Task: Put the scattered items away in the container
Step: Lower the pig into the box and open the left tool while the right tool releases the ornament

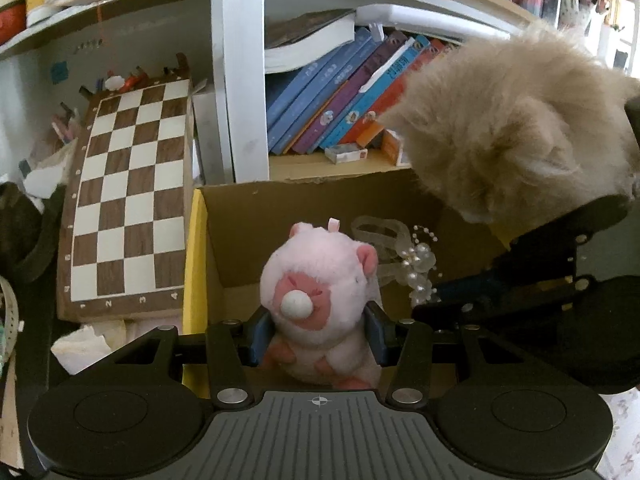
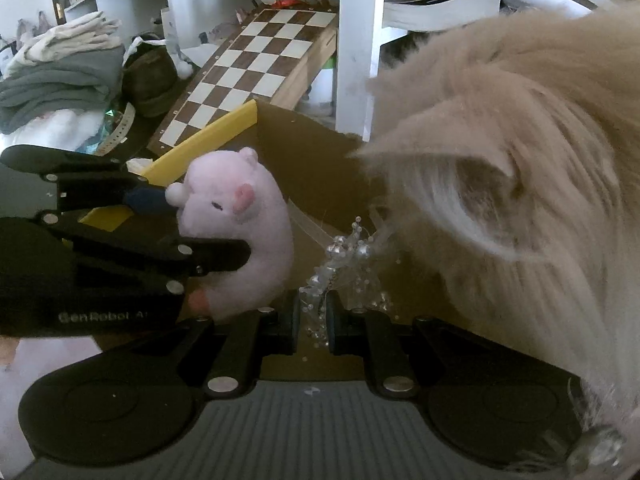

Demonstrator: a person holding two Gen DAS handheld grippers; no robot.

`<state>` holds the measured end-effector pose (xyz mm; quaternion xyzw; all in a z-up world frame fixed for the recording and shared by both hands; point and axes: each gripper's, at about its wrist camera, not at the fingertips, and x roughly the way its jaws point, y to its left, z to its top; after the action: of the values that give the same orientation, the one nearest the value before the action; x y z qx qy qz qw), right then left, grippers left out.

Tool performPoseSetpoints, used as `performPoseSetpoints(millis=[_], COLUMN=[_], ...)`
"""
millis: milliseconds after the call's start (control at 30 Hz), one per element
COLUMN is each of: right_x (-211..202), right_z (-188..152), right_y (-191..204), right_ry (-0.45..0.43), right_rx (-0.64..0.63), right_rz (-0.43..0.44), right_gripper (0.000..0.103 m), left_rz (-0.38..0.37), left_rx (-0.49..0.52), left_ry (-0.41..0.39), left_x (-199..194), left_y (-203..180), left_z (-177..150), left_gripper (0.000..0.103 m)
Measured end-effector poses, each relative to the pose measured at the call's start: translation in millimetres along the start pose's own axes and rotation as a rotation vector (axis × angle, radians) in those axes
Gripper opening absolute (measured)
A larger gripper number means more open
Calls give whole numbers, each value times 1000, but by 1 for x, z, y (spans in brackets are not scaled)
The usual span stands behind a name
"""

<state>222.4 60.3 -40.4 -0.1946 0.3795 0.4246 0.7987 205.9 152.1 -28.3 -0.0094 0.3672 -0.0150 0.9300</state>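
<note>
From the left wrist, the left gripper point(image 1: 316, 332) clasps a pink plush pig point(image 1: 318, 300) by its sides, holding it over the open cardboard box point(image 1: 248, 216); a fluffy cat point(image 1: 512, 128) leans in from the right. From the right wrist, the right gripper point(image 2: 312, 320) is pinched almost closed on a beaded ribbon ornament point(image 2: 344, 264), also above the box, with the cat's head just beside it. Both items look mid-delivery; next, I'd judge, each should be lowered inside and let go, minding the cat.
</note>
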Motion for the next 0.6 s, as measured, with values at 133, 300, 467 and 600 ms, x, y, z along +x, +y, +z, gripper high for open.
performPoseSetpoints(millis=[133, 300, 467, 600], right_x=[6, 10, 10, 9], right_z=[2, 4, 5, 5], right_y=[-3, -7, -8, -10], right_ry=[7, 14, 16, 7], right_rx=[-2, -1, -4, 1], right_rz=[-4, -1, -6, -9], right_gripper=[13, 13, 20, 34], left_rz=[10, 24, 40, 46], left_rx=[14, 40, 32, 25], left_ry=[4, -6, -19, -28], left_x=[6, 10, 9, 8], left_y=[-1, -4, -1, 0], left_z=[3, 5, 8, 8], left_gripper=[47, 46, 47, 49])
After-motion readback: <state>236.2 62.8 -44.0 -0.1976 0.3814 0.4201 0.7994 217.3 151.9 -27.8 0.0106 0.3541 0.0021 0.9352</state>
